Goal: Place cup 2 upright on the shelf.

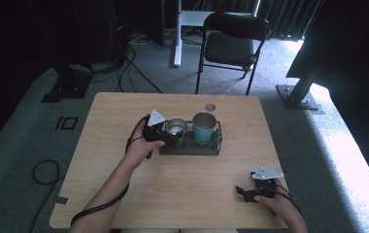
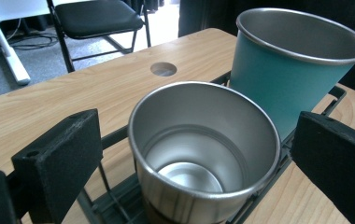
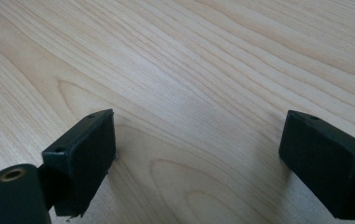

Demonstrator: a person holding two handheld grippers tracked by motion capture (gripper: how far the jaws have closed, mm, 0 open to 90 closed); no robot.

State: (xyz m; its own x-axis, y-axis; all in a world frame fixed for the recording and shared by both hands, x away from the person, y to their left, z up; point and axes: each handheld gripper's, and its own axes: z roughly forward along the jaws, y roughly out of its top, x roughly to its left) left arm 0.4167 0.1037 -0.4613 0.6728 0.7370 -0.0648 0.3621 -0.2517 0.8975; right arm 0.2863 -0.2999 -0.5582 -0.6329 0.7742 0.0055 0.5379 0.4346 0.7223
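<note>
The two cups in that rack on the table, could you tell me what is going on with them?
A person works at the wooden table with a gripper in each hand. The left gripper is open, its jaws either side of the steel cup, not touching it. That cup stands upright in the black wire rack, beside the teal cup, also upright in the rack. The right gripper is open over bare wood near the table's front edge.
</note>
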